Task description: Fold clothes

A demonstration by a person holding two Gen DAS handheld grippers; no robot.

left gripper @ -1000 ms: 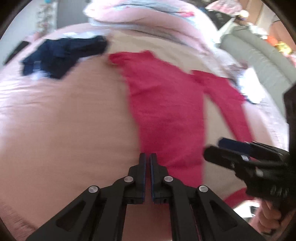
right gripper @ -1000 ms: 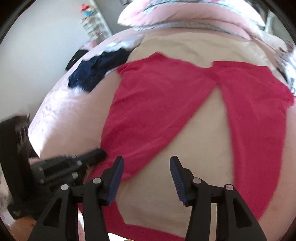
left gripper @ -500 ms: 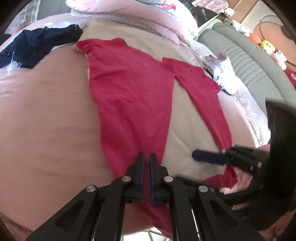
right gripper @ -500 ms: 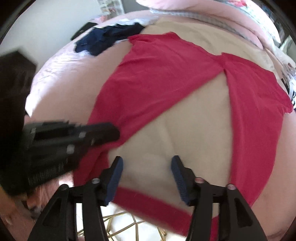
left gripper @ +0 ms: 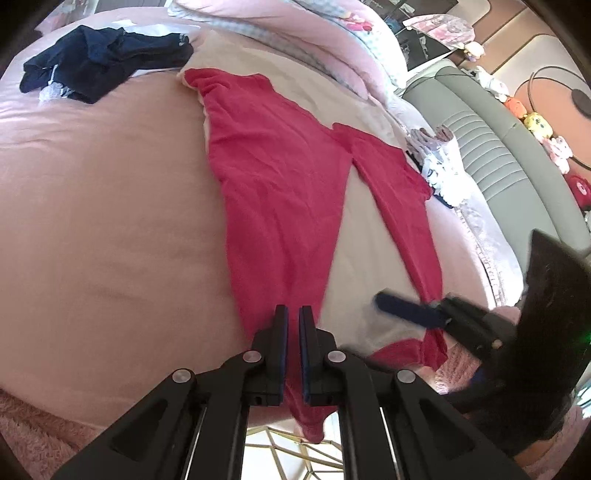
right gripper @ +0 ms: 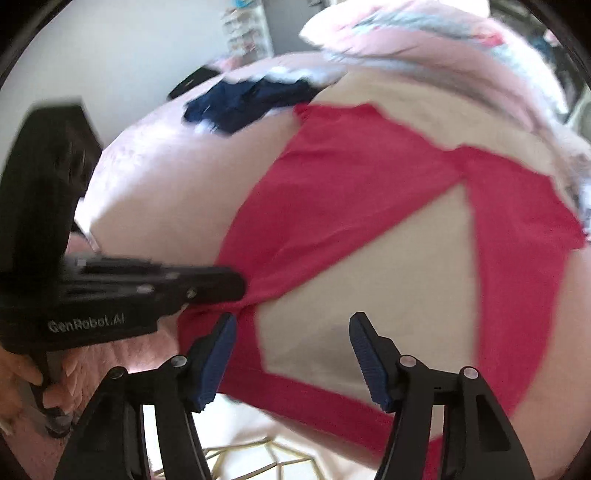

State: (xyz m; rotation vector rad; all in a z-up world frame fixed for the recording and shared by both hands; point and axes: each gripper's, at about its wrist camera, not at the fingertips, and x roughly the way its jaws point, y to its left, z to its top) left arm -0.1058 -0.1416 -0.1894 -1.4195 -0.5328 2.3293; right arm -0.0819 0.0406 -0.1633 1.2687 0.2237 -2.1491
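A red garment (left gripper: 280,184) lies spread on the bed in two long panels that form a V over a beige cloth (left gripper: 365,236). Its near end hangs over the bed's front edge. My left gripper (left gripper: 291,321) is shut on that near end, and red fabric runs between its fingers. The right wrist view shows the same left gripper (right gripper: 236,284) pinching the puckered red garment (right gripper: 351,184). My right gripper (right gripper: 292,319) is open above the beige cloth (right gripper: 369,288), holding nothing. It also shows low right in the left wrist view as the right gripper (left gripper: 399,306).
A pile of dark navy clothes (left gripper: 99,59) lies at the far left of the pink bed cover (left gripper: 92,221). Pink pillows (left gripper: 295,22) line the back. A grey-green padded headboard (left gripper: 498,155) with plush toys (left gripper: 535,122) runs along the right. A gold wire frame (left gripper: 288,454) sits below the bed edge.
Both grippers have drawn back to the bed's near edge. The left one stays shut with the red garment's end now hanging over the edge. The right one stays open.
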